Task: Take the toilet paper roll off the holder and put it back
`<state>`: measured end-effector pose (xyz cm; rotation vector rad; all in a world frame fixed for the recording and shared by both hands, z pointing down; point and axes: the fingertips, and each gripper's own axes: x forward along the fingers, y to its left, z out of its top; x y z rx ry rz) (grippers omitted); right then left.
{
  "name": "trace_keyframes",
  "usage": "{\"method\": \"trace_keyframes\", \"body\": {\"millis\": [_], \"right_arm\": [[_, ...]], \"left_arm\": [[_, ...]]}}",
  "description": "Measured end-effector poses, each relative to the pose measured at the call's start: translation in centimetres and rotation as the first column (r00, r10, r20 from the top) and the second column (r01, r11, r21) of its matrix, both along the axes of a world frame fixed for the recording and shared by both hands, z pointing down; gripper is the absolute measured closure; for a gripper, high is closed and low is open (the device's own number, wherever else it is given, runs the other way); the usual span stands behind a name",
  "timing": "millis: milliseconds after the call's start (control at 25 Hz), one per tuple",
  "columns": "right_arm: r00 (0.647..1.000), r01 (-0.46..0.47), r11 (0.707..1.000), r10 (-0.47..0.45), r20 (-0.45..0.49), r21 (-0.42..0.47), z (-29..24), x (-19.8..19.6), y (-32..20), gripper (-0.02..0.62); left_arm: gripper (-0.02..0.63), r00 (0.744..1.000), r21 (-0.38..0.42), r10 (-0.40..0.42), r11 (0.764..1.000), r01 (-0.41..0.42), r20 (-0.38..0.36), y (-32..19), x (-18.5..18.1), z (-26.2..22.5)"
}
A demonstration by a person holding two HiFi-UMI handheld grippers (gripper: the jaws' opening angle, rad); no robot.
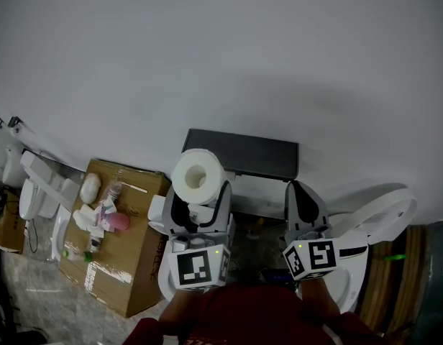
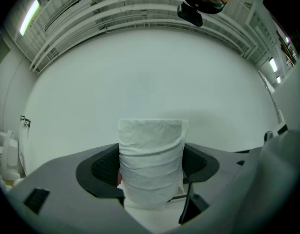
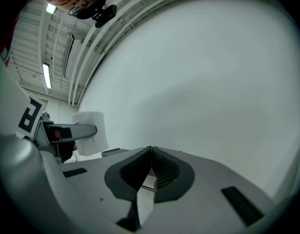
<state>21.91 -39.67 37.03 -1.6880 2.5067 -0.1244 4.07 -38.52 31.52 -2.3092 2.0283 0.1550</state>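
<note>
My left gripper (image 1: 201, 198) is shut on the white toilet paper roll (image 1: 198, 174), whose open core faces up at the head camera. In the left gripper view the roll (image 2: 151, 152) stands upright between the dark pads (image 2: 103, 168), filling the gap, with the white wall behind it. The dark flat holder (image 1: 244, 153) is fixed to the wall just right of and behind the roll. My right gripper (image 1: 305, 196) hangs to the right with its jaws shut together on nothing (image 3: 151, 156). From the right gripper view the roll (image 3: 91, 133) shows at the left.
A cardboard box (image 1: 131, 264) with a pink item and small bottles on top stands at the left. White fixtures (image 1: 34, 185) lie further left. A white toilet lid (image 1: 380, 214) sits at the right. The plain white wall (image 1: 221, 56) fills the upper view.
</note>
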Motion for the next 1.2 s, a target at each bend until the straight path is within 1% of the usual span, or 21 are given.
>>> {"method": "trace_keyframes", "body": {"millis": [240,400,520,680,880,1040,1200], "right_arm": [[1.0,-0.007,1.0,0.007,0.004,0.0,0.0,0.3,0.2,0.577],[1.0,-0.014,1.0,0.014,0.004,-0.001,0.1,0.6,0.3,0.577],[1.0,-0.011,1.0,0.011,-0.006,0.006,-0.1,0.7,0.3,0.577],[1.0,-0.02,1.0,0.02,-0.012,0.008,-0.2,1.1,0.5,0.577],[0.999,-0.034,0.999,0.034,-0.009,0.008,-0.3,1.5,0.5,0.577],[0.999,-0.031,1.0,0.031,-0.01,0.003,-0.1,1.2,0.4,0.577],[0.999,-0.033,0.999,0.033,-0.009,-0.009,0.2,1.1,0.2,0.577]], "left_arm": [[0.199,1.0,0.128,-0.02,0.992,0.017,0.02,-2.3,-0.7,-4.7],[0.199,0.999,0.167,-0.034,0.985,0.03,0.019,-4.1,-1.4,-5.8],[0.199,0.999,0.18,-0.042,0.983,0.039,0.018,-5.7,-1.8,-5.8],[0.199,0.999,0.162,-0.042,0.986,0.038,0.023,-7.7,-2.0,-4.3],[0.199,0.999,0.077,-0.046,0.996,0.044,0.025,-9.8,-2.1,-1.0],[0.199,0.998,0.018,-0.062,0.998,0.061,0.028,-11.2,-2.4,1.6],[0.199,0.997,0.0,-0.076,0.997,0.076,0.031,-11.8,-2.6,2.4]]}}
